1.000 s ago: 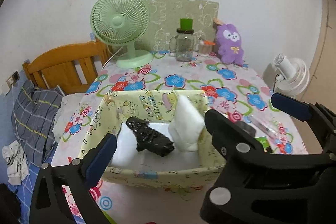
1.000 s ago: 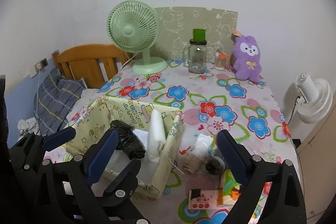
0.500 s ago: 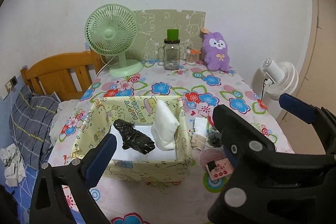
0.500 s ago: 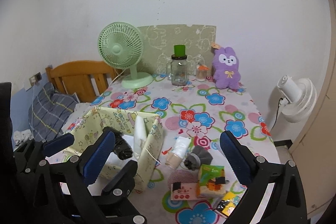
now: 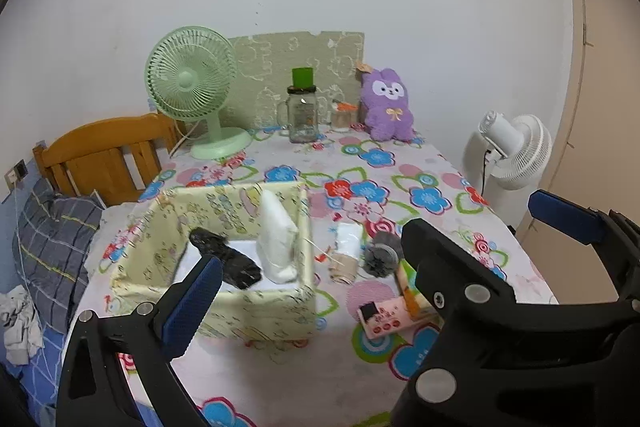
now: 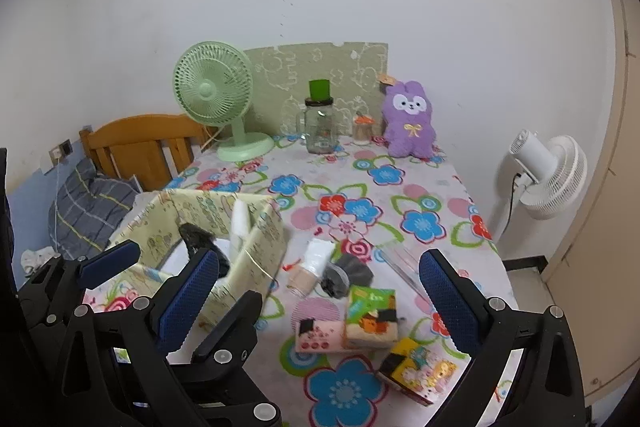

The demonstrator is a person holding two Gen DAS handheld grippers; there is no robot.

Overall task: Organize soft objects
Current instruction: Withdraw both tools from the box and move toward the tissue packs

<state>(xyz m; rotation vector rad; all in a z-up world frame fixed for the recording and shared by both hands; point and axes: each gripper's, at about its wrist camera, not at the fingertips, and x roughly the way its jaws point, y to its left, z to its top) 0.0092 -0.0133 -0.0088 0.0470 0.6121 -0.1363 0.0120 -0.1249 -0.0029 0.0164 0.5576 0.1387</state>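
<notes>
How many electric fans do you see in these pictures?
2. The green fan stands at the table's back left; the white fan stands beside the table's right edge. None seem hidden.

Both wrist views look from the counter's [image 5: 248,379] near edge toward the far wall, raised and tilted down. The right sits further right. Both share the box [image 5: 256,315] [image 6: 264,227] and green fan [image 5: 190,83] [image 6: 212,89].

The fabric box [image 5: 256,311] is sitting on the table [image 5: 360,167] ahead of the left jaws — a pouch [image 5: 276,239] and a bag [image 5: 228,259] lying inside; small packets [image 6: 372,315] are lying between the right jaws.
</notes>
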